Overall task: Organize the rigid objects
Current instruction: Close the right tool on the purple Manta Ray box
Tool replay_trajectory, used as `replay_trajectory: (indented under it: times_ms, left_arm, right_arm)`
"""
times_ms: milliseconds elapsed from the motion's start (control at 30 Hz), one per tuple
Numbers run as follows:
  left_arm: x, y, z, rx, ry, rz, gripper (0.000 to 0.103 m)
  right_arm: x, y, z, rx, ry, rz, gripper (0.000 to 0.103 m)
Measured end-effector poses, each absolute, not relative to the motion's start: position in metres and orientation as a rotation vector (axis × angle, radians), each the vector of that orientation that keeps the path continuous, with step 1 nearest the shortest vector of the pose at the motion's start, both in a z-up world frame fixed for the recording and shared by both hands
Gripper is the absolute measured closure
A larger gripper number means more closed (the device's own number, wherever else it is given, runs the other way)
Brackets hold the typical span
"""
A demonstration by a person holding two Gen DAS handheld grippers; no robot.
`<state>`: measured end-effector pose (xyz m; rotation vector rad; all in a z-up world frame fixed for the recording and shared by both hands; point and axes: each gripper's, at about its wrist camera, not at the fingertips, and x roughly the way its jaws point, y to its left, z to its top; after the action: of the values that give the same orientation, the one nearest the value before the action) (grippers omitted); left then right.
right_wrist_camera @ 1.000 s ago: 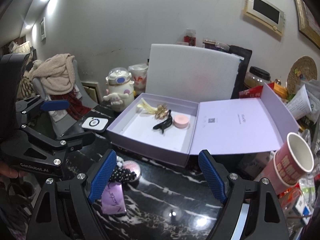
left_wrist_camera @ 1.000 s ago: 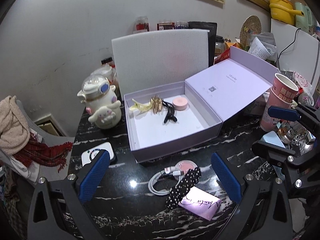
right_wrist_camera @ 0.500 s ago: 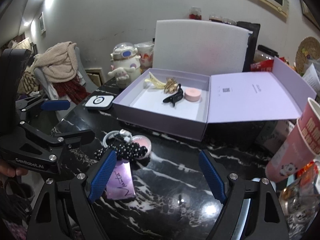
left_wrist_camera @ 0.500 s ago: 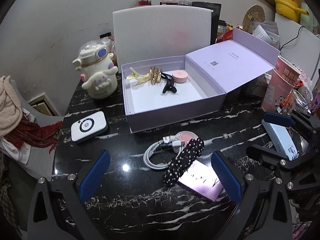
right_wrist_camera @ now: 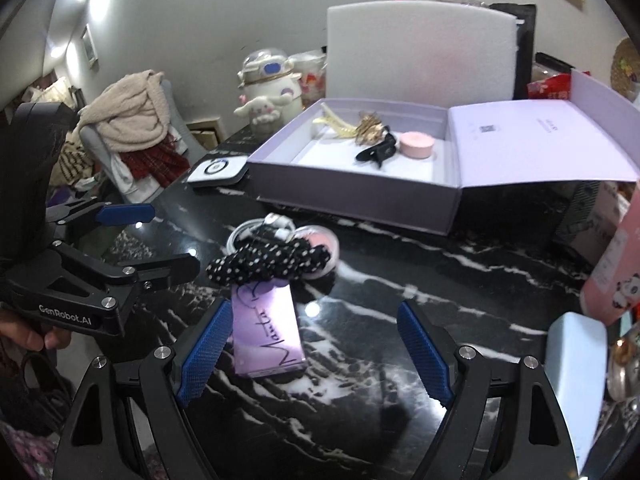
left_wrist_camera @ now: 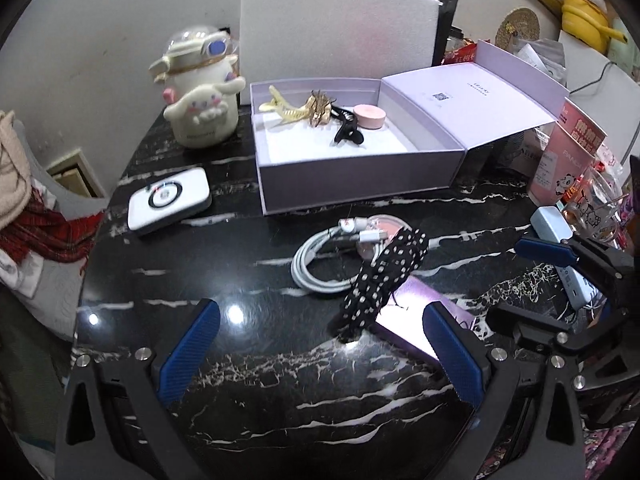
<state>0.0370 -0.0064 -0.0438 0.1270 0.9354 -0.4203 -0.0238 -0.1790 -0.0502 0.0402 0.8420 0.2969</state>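
Left gripper (left_wrist_camera: 320,344): jaws spread, holding nothing.
Right gripper (right_wrist_camera: 312,344): jaws spread, empty.
Purple card (right_wrist_camera: 266,328): just ahead of the right gripper's left finger.
Polka-dot hair band (left_wrist_camera: 384,280): just ahead of the left gripper, lying over the card.
Lilac box (left_wrist_camera: 360,176): open, farther ahead.

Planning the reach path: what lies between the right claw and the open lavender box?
In the right wrist view, between the right claw and the lavender cardboard box lie a purple card, a black polka-dot hairband, and a coiled white cable.
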Motion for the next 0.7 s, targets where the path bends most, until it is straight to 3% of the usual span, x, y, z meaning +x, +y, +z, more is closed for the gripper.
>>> replay_trajectory:
  times_ms: [367, 467, 700]
  left_arm:
    - [0.041, 0.012, -0.068, 0.078, 1.015, -0.417, 0.0]
    - [0.044, 0.014, -0.071, 0.064, 1.026, -0.419, 0.0]
    - [0.05, 0.008, -0.071, 0.06, 1.024, -0.449, 0.0]
  right_arm:
    - [-0.01, -0.153, -0.083, 0.01, 0.926, 0.376, 0.019]
    - [-0.007, -0.146, -0.09, -0.01, 0.947, 0.391, 0.024]
    - [-0.005, -0.141, -0.094, -0.034, 0.95, 0.414, 0.051]
